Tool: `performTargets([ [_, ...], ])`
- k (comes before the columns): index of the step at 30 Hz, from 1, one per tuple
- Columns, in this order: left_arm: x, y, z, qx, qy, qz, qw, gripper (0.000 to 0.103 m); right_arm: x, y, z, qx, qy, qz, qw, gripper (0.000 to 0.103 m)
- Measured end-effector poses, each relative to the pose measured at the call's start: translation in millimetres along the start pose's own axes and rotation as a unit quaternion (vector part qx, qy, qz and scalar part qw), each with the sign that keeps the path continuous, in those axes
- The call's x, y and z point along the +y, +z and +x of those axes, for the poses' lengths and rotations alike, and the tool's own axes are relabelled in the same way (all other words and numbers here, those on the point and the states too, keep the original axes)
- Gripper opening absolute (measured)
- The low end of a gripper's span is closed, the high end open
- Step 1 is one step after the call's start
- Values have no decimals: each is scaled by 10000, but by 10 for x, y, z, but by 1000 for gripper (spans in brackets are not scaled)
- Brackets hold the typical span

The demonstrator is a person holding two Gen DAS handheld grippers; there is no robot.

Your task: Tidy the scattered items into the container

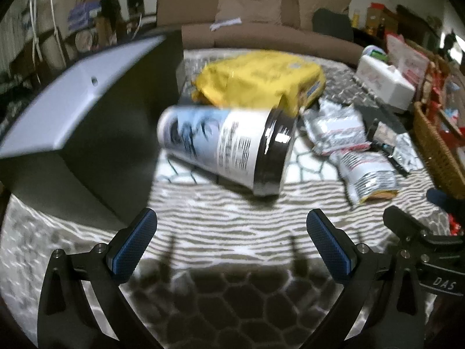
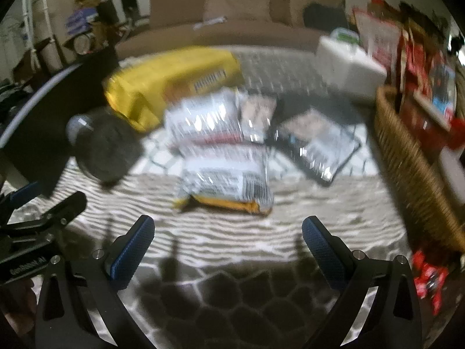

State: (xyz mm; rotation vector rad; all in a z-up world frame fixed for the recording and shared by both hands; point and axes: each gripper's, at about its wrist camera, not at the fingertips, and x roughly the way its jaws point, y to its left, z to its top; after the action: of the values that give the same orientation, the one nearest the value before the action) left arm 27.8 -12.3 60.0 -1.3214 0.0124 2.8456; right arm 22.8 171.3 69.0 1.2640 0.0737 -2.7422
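Note:
A white tub with a black lid (image 1: 229,148) lies on its side on the patterned rug, ahead of my left gripper (image 1: 232,247), which stands open and empty. Behind the tub rests a big yellow bag (image 1: 258,81). Silver snack packets (image 1: 343,133) are scattered to its right. In the right wrist view, my right gripper (image 2: 228,247) is open and empty above the rug, just short of a silver and orange packet (image 2: 226,180). More silver packets (image 2: 209,119) and a dark foil pouch (image 2: 319,145) lie beyond. The tub's lid (image 2: 107,151) and the yellow bag (image 2: 171,78) show at left. A wicker basket (image 2: 412,157) stands at right.
A dark box with a pale flap (image 1: 75,99) rises at left. A white box (image 1: 383,78) and red packages (image 2: 412,55) sit beside the wicker basket (image 1: 436,145). A brown sofa (image 1: 255,14) backs the rug. Red wrappers (image 2: 430,279) lie at the near right.

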Motion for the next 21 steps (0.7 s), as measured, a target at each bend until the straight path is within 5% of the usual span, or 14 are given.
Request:
performTargets([
  [21, -8, 423, -1160, -500, -23, -56, 9987, 103, -6, 385, -1251, -616, -75, 117, 9980, 103],
])
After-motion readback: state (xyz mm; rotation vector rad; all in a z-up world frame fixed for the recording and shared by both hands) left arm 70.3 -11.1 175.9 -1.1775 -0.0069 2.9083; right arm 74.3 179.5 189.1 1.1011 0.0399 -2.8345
